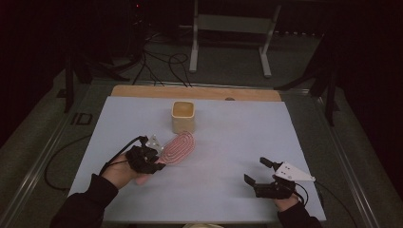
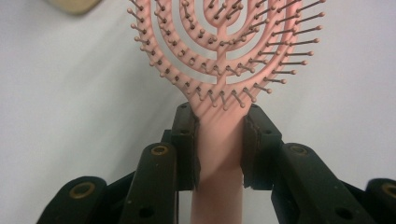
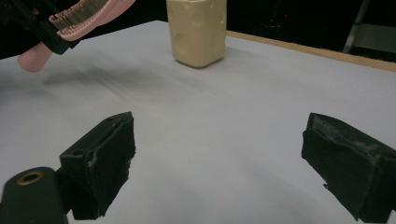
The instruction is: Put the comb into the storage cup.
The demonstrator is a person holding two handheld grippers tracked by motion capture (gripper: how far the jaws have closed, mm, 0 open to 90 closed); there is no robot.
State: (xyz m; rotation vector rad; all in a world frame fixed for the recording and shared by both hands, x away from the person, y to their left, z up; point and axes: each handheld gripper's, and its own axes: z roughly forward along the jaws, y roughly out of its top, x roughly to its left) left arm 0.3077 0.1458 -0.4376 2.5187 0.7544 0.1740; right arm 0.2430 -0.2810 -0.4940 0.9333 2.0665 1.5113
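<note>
The right gripper (image 1: 256, 174) sits nearest, low at the front right of the bench (image 1: 228, 142), its jaws spread wide with nothing between them; in the right gripper view the two black pads (image 3: 105, 158) stand well apart over bare white surface. Over on the front left, the left gripper (image 1: 154, 164) is clamped on the handle of a pink hairbrush (image 1: 178, 146); the left gripper view shows both pads pressed against the handle just below the head, one on each side. The brush head is an open oval of curved ribs studded with bristles; it points away from the hand toward the middle of the bench. From the right gripper view the brush (image 3: 88, 16) hangs above the surface, bristles turned downward, a faint shadow lying beneath it. Just beyond the brush head stands a cream-coloured cup (image 1: 183, 116), upright, squarish with rounded corners, its mouth open to the top; brush and cup are near one another, though I cannot tell whether they touch.
</note>
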